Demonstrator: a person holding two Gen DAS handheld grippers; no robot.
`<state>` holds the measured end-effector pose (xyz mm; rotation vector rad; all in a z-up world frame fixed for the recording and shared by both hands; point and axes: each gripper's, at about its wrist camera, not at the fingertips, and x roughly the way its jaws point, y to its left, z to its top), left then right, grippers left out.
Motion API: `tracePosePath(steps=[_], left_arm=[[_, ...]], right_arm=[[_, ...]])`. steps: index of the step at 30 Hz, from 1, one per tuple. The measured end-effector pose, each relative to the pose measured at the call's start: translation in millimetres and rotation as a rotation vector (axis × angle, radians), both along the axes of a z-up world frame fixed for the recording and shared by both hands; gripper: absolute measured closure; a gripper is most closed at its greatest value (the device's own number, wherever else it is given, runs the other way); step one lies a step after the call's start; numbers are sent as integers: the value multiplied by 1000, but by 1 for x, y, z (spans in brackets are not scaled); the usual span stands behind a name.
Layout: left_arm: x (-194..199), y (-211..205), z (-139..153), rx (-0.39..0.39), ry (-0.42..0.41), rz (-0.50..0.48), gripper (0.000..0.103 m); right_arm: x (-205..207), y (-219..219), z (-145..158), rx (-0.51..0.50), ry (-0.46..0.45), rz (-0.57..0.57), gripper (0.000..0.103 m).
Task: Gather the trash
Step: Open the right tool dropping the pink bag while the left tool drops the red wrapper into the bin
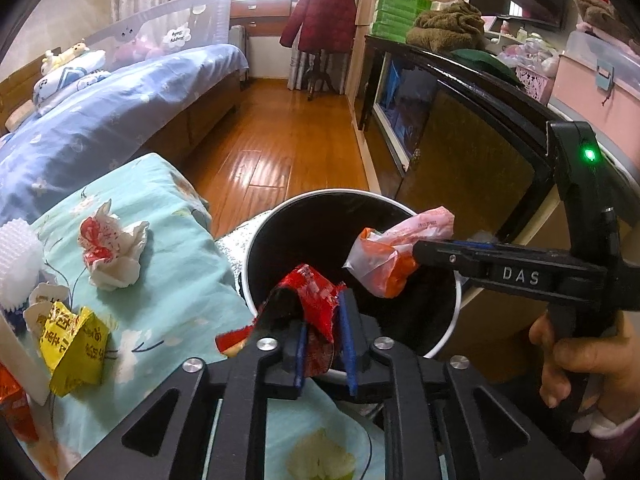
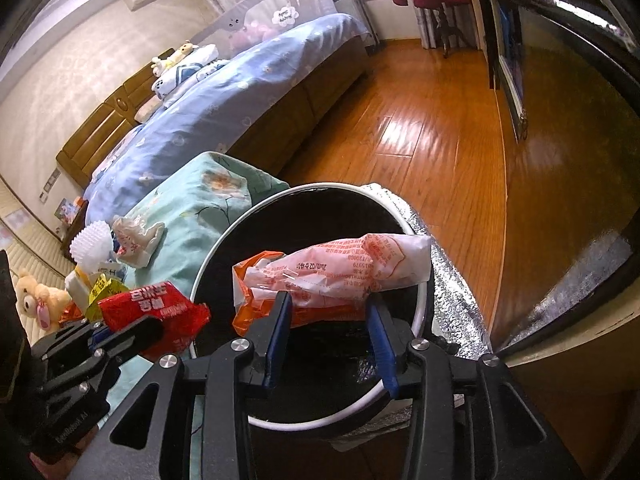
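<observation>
A round bin with a white rim (image 1: pixel 456 304) and black inside stands beside the teal-covered table (image 1: pixel 176 280); it also shows in the right wrist view (image 2: pixel 216 256). My left gripper (image 1: pixel 324 320) is shut on a red wrapper (image 1: pixel 316 288) over the bin's near rim; the wrapper also shows in the right wrist view (image 2: pixel 160 312). My right gripper (image 2: pixel 330 304) holds an orange-and-white plastic bag (image 2: pixel 340 272) over the bin's opening; the bag also shows in the left wrist view (image 1: pixel 392 256). A crumpled red-and-white paper (image 1: pixel 112 252) and a yellow wrapper (image 1: pixel 76 348) lie on the table.
A white spiky ball (image 1: pixel 16 264) sits at the table's left. A bed with a blue cover (image 1: pixel 100 120) lies beyond. A dark cabinet (image 1: pixel 460 152) stands to the right of the bin. Wooden floor (image 1: pixel 280 140) runs between them. Silver foil (image 2: pixel 452 300) lies around the bin.
</observation>
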<state>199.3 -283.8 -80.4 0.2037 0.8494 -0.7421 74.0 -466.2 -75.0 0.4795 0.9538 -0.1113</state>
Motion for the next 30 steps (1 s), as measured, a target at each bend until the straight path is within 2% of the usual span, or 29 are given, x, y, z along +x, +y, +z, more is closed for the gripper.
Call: tracePosePath(steps=[3,4,6,8,10,12,17,30], left_arm=[[0,1,-1,-1,1,4,77],[-1,1,0,-3,2,5,67],[-4,3,1,-5,-13,15,57],[-8,6,3,-6,-20,8,55],[-12,11,3,-12,-18,15,46],[-16,17,2,-18,-16,24,41],[-21,25,-2,-30,14,29,41],[-41,63,7,-74,12,77,41]], right_arm=[[-1,-2,0,9,0,-11,55],[-1,-3,-1,14,0,-14,53],[-1,-3,-1,17,-1,-15,51],[-3,-2,0,18,-6,-16,51],[-6,-1,1,18,-13,-23,51],[-9,-1,2,20,-22,-32,47],[-16,4,6,17,-49,-50,40],[-23,20,9,33,-66,-49,40]])
